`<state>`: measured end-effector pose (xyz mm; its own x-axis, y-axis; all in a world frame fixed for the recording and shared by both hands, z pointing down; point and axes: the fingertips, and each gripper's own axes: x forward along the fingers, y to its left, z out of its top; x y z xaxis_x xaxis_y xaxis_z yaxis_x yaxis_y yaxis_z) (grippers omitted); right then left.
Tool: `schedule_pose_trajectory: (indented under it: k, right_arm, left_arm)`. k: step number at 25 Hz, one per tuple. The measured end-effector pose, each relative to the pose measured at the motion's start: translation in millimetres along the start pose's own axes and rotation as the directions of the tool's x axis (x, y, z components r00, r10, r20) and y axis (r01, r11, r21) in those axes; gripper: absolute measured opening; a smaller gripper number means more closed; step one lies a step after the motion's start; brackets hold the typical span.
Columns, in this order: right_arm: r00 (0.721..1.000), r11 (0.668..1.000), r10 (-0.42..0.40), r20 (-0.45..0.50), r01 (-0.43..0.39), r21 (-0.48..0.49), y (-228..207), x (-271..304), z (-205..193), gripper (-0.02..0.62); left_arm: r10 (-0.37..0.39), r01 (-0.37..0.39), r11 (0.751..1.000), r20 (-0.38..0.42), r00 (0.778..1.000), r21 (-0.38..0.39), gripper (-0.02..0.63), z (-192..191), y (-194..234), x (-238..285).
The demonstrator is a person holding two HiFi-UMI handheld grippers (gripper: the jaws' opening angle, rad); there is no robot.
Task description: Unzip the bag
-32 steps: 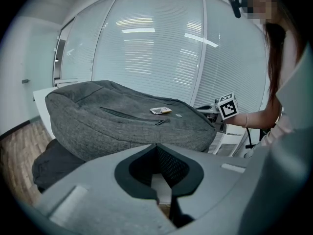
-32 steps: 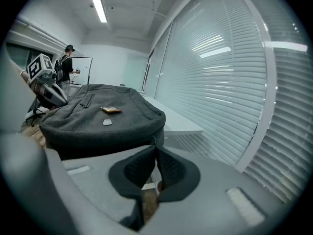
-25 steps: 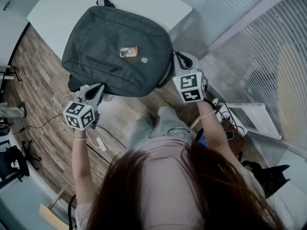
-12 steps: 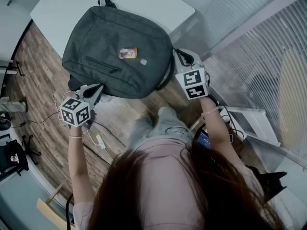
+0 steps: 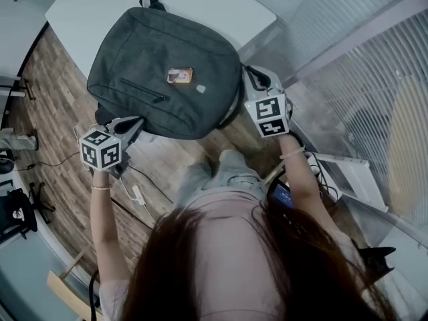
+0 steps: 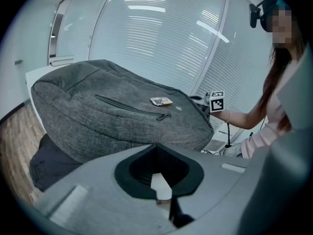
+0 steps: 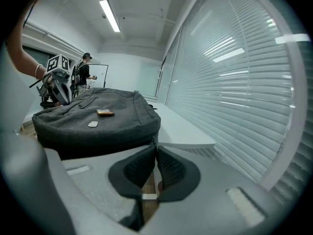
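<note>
A dark grey backpack lies on a white table, its near end hanging over the table's edge. My left gripper is at the bag's lower left corner, and in the left gripper view its jaws are closed together on the bag's bottom edge. At the bag's right side is my right gripper. In the right gripper view its pads press together on the thin zipper pull at the side seam of the bag. A small orange tag and a closed front pocket zip show on top.
A glass wall with white blinds runs close along the right. Cables lie on the wooden floor below the left gripper. A white shelf unit stands at the right, and a chair at the far left.
My right gripper has shifted a little to the right along the bag's side. The left gripper's cube has turned and drifted slightly left, its tips staying at the bag's corner.
</note>
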<state>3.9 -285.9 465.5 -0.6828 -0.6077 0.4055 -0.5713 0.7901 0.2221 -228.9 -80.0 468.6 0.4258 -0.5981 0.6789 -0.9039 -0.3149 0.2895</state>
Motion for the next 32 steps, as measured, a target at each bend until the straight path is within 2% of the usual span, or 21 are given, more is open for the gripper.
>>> schedule_pose_trajectory:
  k: [11, 15, 22, 28, 32]
  right_arm:
    - [0.999, 0.999, 0.051, 0.016, -0.051, -0.017, -10, 16, 5, 0.02]
    - [0.997, 0.997, 0.072, 0.013, -0.071, -0.009, -8, 19, 5, 0.017]
    - [0.996, 0.996, 0.087, 0.01, -0.087, 0.034, -5, 19, 3, 0.012]
    - [0.995, 0.993, 0.103, 0.014, -0.104, 0.053, -4, 16, 4, 0.011]
    - [0.992, 0.991, 0.123, 0.019, -0.124, 0.046, -3, 15, 6, 0.011]
  left_arm:
    - [-0.03, 0.03, 1.0, -0.042, 0.999, 0.004, 0.003, 0, -1, 4]
    - [-0.03, 0.03, 1.0, -0.027, 0.999, 0.004, 0.003, 0, 0, 3]
    - [0.06, -0.061, 0.993, 0.021, 0.998, 0.097, 0.005, 4, -5, -1]
    - [0.117, -0.122, 0.987, 0.053, 0.992, 0.108, 0.006, 10, -13, -4]
    - [0.14, -0.151, 0.983, 0.114, 0.984, 0.1, 0.006, 25, -23, -7]
